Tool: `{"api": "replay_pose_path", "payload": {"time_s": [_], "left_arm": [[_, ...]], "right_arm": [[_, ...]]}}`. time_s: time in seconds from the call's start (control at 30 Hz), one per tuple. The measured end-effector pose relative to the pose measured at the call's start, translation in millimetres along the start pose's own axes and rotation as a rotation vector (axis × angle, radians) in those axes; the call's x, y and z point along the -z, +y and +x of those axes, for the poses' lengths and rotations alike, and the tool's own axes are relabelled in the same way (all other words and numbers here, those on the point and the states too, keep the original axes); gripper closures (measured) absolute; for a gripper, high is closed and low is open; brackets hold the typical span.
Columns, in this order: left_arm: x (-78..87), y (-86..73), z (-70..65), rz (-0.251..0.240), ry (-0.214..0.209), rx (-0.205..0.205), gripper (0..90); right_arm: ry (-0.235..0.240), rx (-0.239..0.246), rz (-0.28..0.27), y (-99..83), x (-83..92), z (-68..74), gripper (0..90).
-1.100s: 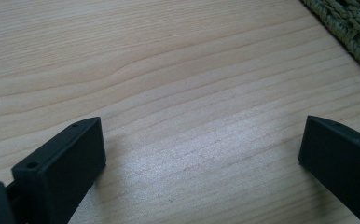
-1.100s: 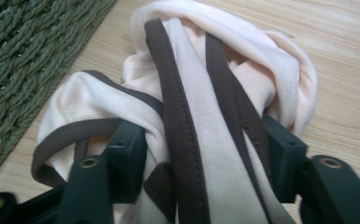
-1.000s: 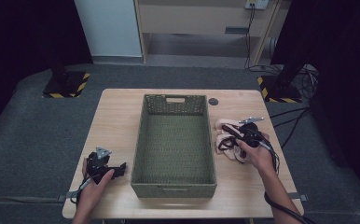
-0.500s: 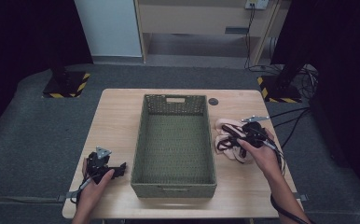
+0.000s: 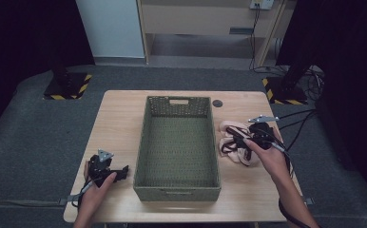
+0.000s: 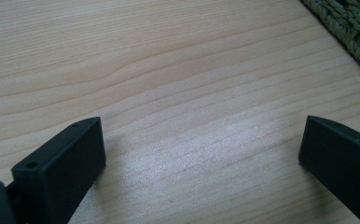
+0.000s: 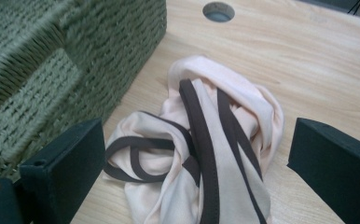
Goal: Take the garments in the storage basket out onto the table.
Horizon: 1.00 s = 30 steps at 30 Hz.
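Observation:
A crumpled pale pink cloth (image 5: 229, 130) with dark brown trim lies on the wooden table (image 5: 120, 123), just right of a green woven basket (image 5: 177, 194). My right gripper (image 5: 238, 141) hovers over it. In the right gripper view its jaws have just been opening and the gripper (image 7: 199, 135) stands open. The cloth (image 7: 229, 107) lies loose between and below the jaws, unpressed. The basket (image 7: 52, 60) wall is close on the left there. My left gripper (image 5: 120, 172) rests low by the basket's front left corner. It (image 6: 201, 130) is open over bare wood.
The basket holds nothing that I can see. A round hole (image 5: 217, 102) sits in the tabletop behind the cloth. Cables trail off the table's right side. A corner of the basket (image 6: 355, 28) shows at the upper right of the left gripper view.
The right gripper has lifted slightly off the cloth, which stays on the table. The left hand and its gripper have not moved.

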<state>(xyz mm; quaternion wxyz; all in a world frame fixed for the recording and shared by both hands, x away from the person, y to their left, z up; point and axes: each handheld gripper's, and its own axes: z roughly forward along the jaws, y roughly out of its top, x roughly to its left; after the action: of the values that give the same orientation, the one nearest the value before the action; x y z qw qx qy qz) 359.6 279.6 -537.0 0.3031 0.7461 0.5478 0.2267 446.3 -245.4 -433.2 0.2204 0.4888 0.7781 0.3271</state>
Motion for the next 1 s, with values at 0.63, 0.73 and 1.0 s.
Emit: {"api": "replay_pose_path", "payload": {"time_s": [0.63, 0.73, 1.0], "left_arm": [[0.0, 0.0, 0.0, 0.001, 0.0, 0.0, 0.0], [0.0, 0.0, 0.0, 0.001, 0.0, -0.001, 0.0], [0.0, 0.0, 0.0, 0.0, 0.0, 0.0, 0.0]], "right_arm": [[-0.001, 0.015, -0.068, 2.1, 26.9, 5.4, 3.5], [-0.003, 0.017, -0.079, -2.3, 32.7, 6.3, 3.5], [-0.003, 0.045, -0.101, -13.4, 48.8, 12.2, 3.5]]}}
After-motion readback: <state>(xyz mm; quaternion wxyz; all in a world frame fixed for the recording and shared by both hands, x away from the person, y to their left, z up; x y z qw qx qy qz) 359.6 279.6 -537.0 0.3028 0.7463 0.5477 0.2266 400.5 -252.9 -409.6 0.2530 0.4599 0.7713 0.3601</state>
